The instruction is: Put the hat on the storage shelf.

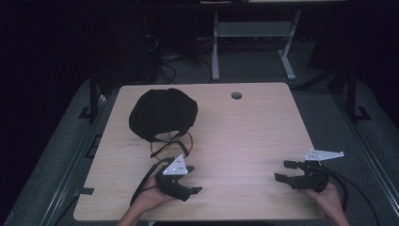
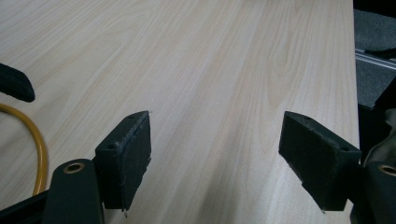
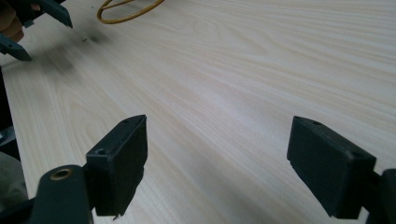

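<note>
Light wooden table (image 1: 244, 141) across the middle of the high view, with a small round hole (image 1: 236, 95) near its far edge. Dark rounded object, perhaps a cap or bag (image 1: 163, 112), in the upper left part of the tabletop; exact kind impossible to tell. Just below it in the frame, a loop of yellow cord (image 1: 170, 143) crossed by black straps, touching or tucked under the dark object's near edge.

Left gripper (image 1: 189, 181) at lower left centre of the high view, held in a hand (image 1: 149, 194) entering from the bottom edge, grey three-cornered plate on top, just below the yellow loop. Jaws spread wide in the left gripper view (image 2: 215, 163), with bare wood grain between them and nothing held; curve of yellow cord (image 2: 39, 149) at the left edge of that frame.

Right gripper (image 1: 284, 170) at lower right of the high view, held in the other hand (image 1: 329, 197), well apart from the left one, cable trailing off to the right. Jaws likewise wide open in the right gripper view (image 3: 217, 163), empty, over bare tabletop; yellow cord (image 3: 128, 11) and the other gripper's jaws at the top left of that frame.
</note>
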